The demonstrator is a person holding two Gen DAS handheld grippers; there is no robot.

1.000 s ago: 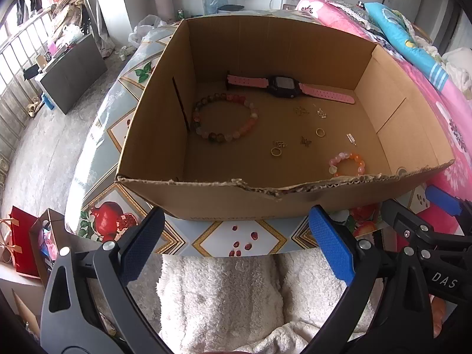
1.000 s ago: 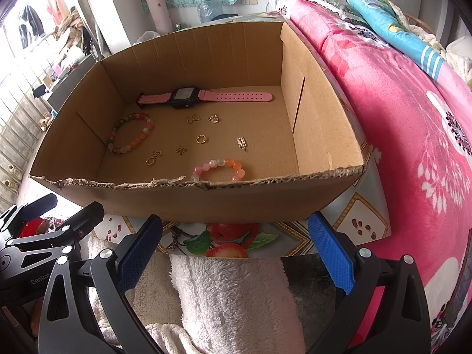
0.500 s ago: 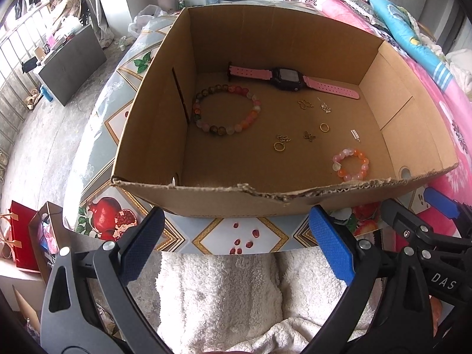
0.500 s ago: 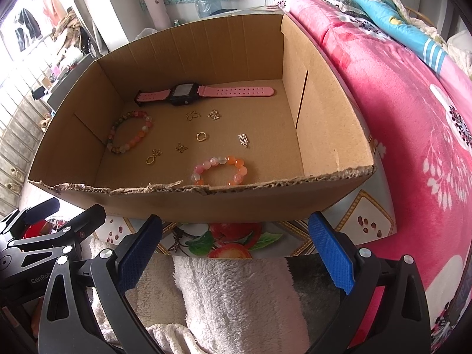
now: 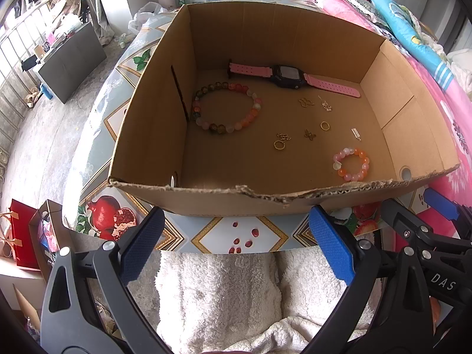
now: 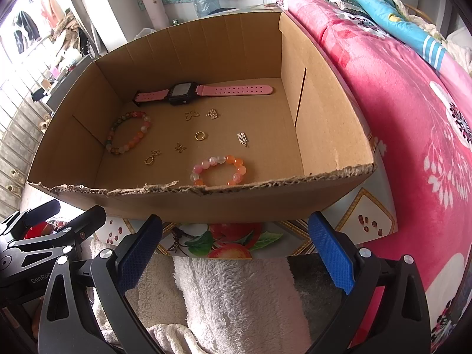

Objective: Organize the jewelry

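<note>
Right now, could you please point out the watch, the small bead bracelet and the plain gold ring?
watch [image 6: 180,92]: right wrist view, on its dark face.
small bead bracelet [image 6: 237,162]: right wrist view, on an orange bead.
plain gold ring [image 5: 324,125]: left wrist view, on its band.

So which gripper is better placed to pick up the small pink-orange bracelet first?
Probably the right gripper: the small bracelet lies almost straight ahead of it, but off to the right for the left gripper. Both are open and empty.

Daylight did all the work here, pouring in from the window side on the left and blowing out the upper-left corners to near white. Shadows inside the cardboard box [image 5: 147,124] were soft. Heavy fisheye bending curved everything near the edges, corners went black, and focus stayed sharp with no motion blur.
</note>
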